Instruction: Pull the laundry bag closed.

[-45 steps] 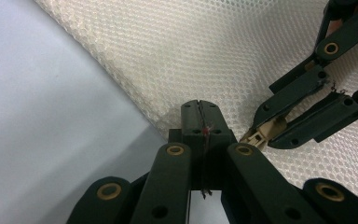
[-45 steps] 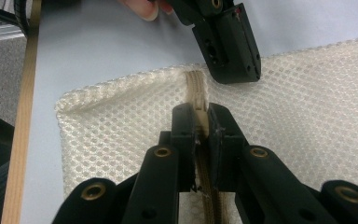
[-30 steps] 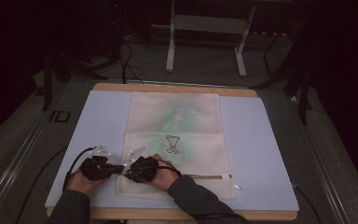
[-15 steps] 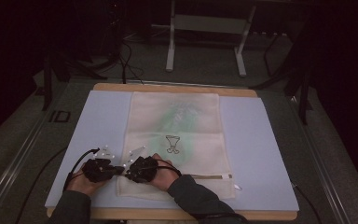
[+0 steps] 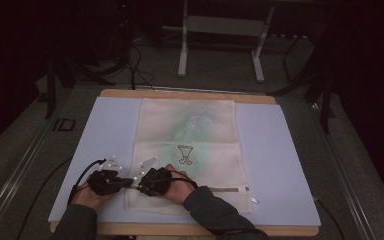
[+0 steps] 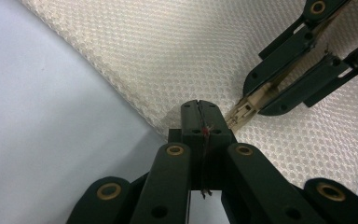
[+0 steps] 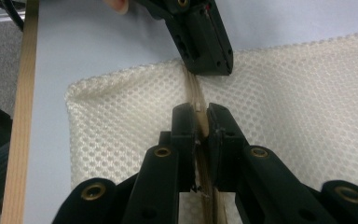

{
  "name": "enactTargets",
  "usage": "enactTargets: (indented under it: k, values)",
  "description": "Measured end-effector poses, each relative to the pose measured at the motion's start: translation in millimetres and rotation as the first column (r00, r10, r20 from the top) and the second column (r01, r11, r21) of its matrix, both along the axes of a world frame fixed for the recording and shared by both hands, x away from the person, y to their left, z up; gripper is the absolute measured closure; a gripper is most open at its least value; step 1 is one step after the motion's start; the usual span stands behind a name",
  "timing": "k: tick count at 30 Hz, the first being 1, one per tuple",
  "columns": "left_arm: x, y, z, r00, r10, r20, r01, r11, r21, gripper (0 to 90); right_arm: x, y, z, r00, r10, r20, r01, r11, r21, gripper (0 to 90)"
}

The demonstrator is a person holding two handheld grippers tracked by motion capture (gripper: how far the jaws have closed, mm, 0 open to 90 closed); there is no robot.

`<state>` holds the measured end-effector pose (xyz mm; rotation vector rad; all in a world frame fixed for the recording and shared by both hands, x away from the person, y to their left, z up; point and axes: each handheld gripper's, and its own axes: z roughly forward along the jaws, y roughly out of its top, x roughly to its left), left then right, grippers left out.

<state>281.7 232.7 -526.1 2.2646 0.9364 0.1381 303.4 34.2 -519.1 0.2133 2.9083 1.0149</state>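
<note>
A cream mesh bag (image 5: pixel 195 125) lies flat on a pale blue mat (image 5: pixel 280 150), with a small dark drawing (image 5: pixel 184 154) on it. Both grippers meet at its near left edge. My left gripper (image 6: pixel 199 105) is shut on the bag's edge; from the right gripper view it (image 7: pixel 209 65) sits at the end of the beige zipper band (image 7: pixel 195 86). My right gripper (image 7: pixel 200 112) is shut on that band, facing the left one. In the left gripper view the right gripper (image 6: pixel 242 112) pinches a beige tab. From above, the left gripper (image 5: pixel 128 183) and right gripper (image 5: pixel 138 186) almost touch tip to tip.
The mat covers a wooden table (image 5: pixel 190 93) whose near edge (image 7: pixel 21 116) runs close to the bag's corner. The zipper line (image 5: pixel 225 189) continues right along the bag's near end. A metal stand (image 5: pixel 220 30) and cables (image 5: pixel 135 65) are on the floor beyond.
</note>
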Motion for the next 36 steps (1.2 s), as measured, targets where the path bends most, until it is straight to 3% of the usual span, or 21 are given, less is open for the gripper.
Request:
enactTargets:
  k: [13,36]
  values:
    - [-0.3,1.7,-1.1,1.0,0.0,0.002,0.0,0.9999,-0.014,89.8,-1.5,-11.0,4.6,1.0,0.003,0.006,-0.003,1.0,-0.007,82.3]
    - [-1.2,0.3,-0.7,0.9999,-0.005,0.016,0.005,1.0,-0.001,89.8,2.3,-39.2,9.6,0.9998,-0.01,-0.015,0.01,1.0,-0.006,82.3]
